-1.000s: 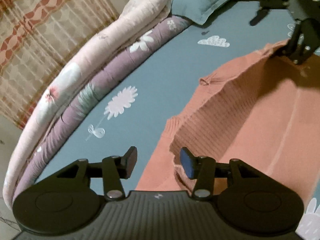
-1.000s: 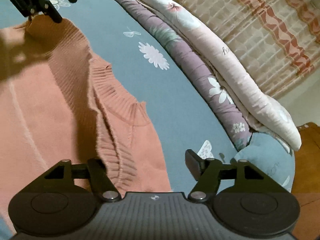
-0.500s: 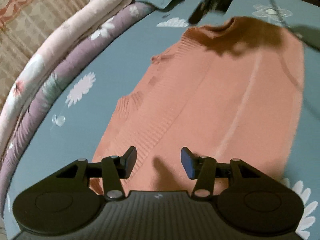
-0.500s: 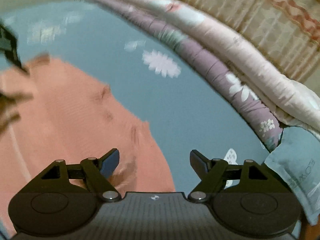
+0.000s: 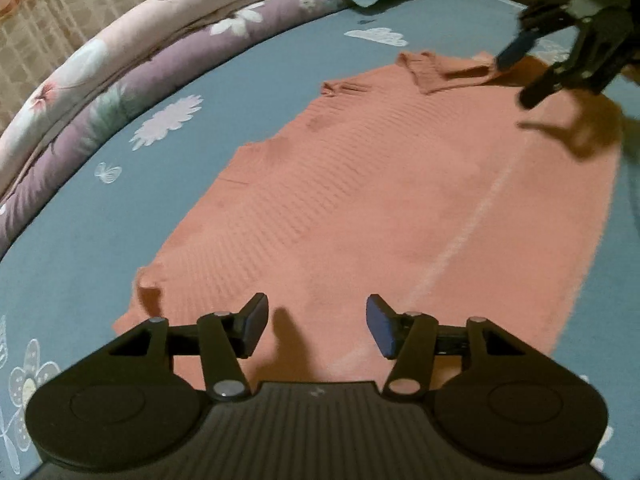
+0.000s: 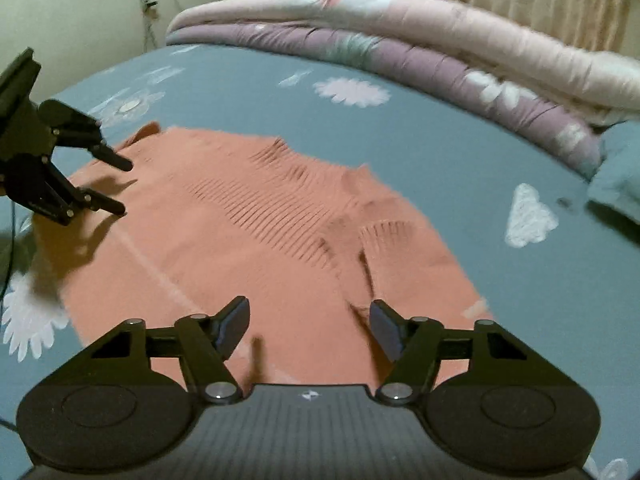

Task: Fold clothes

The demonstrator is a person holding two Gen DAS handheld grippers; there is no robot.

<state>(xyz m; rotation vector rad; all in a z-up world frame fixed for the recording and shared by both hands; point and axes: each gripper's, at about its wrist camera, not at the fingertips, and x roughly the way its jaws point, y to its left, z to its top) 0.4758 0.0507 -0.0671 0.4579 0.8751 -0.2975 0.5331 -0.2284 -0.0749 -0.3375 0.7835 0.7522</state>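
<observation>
Salmon sweater (image 5: 400, 200) spread flat on the blue bedsheet (image 5: 100, 240), half folded. Left gripper (image 5: 316, 322) opening, nothing between the jaws; right gripper (image 6: 308, 326) closing, also empty, over the ribbed edge. Could snag only the top layer, perhaps, given the blur there, dragging the fold crooked.

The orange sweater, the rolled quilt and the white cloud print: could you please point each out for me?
orange sweater (image 5: 400, 208), left wrist view, on its flat ribbed middle.
rolled quilt (image 6: 440, 28), right wrist view, on its pale pink upper roll.
white cloud print (image 6: 528, 216), right wrist view, on the cloud's centre.
</observation>
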